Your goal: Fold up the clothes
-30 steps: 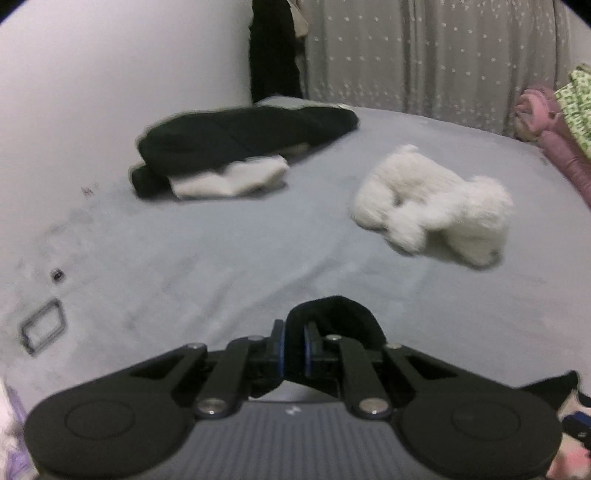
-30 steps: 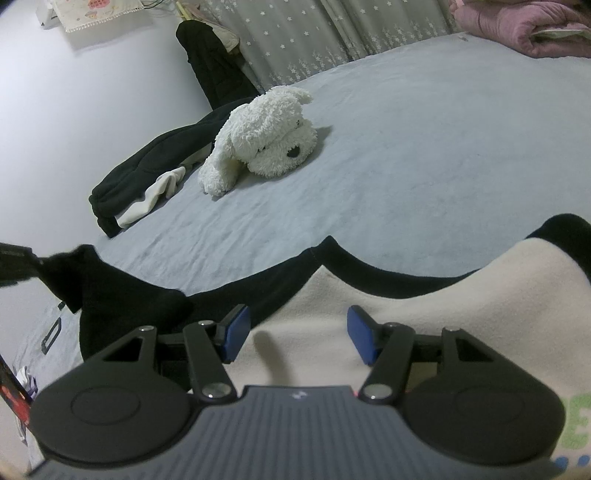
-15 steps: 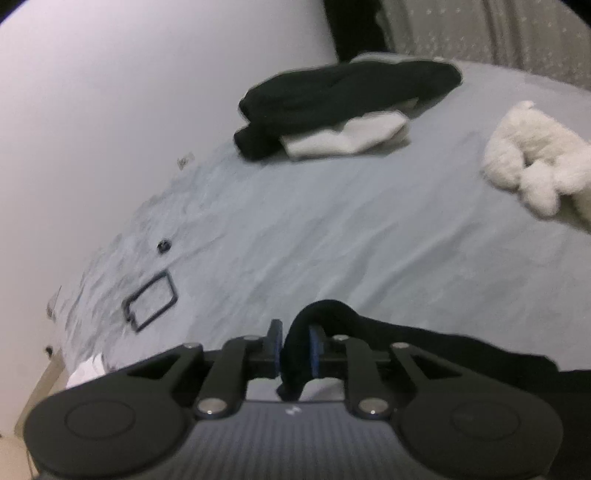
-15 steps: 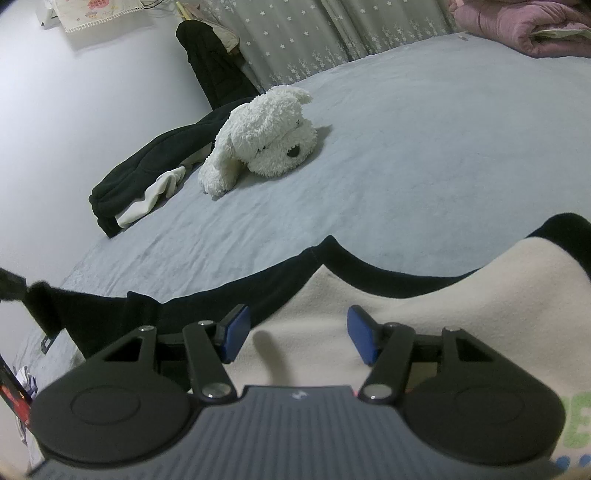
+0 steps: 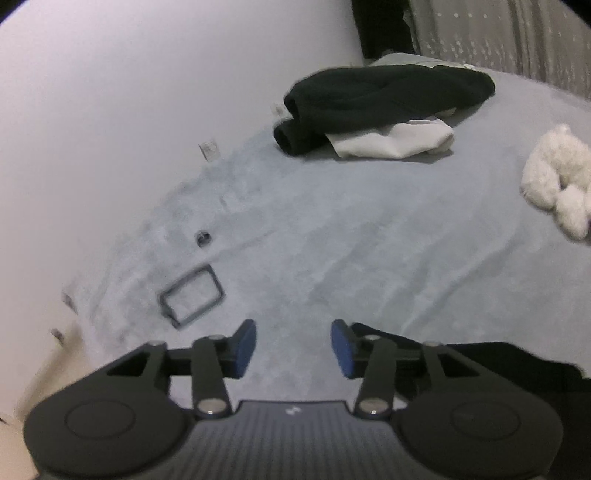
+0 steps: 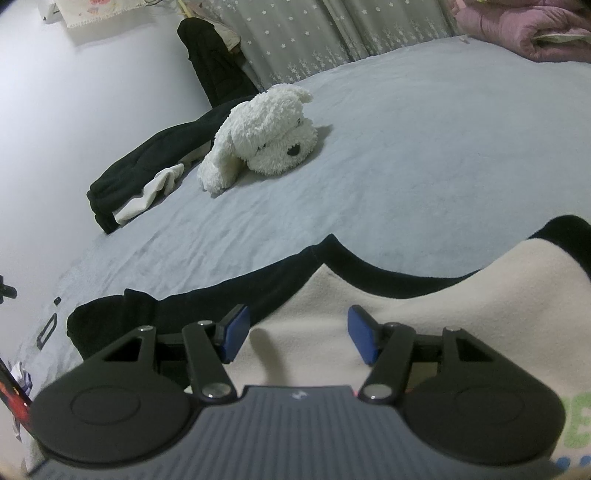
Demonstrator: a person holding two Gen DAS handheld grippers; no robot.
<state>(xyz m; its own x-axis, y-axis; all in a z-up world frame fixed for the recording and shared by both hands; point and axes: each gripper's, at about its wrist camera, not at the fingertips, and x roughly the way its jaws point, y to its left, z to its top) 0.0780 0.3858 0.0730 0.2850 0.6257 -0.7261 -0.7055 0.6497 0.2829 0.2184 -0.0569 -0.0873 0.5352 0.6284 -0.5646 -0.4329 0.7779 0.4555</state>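
Two grippers, one garment in play. Left gripper (image 5: 293, 349): jaws had just been opening, stood apart with nothing between the pads (image 5: 243, 347), only bare bedsheet (image 5: 369, 240) below. The black sleeve (image 5: 498, 360) lay flat on the sheet just right of its right finger, released. Right gripper (image 6: 293, 338): jaws apart, hovering over the cream-and-black sweatshirt (image 6: 424, 295), pads not pressing the cloth, nothing gripped. Sweatshirt was spread on the near edge of the bed, cream body under the right gripper, one black sleeve (image 6: 147, 314) stretched out to the left.

Other items on the bed: one white plush dog (image 6: 266, 134), one pile of black and white clothes (image 6: 147, 177) beside it near the wall, well apart from the sweatshirt. One small rectangular frame (image 5: 192, 295) and one small round thing (image 5: 202, 238) on the sheet ahead of the left gripper. One pink quilt (image 6: 524, 33) at the far right corner. Curtain (image 6: 314, 33) behind the bed.
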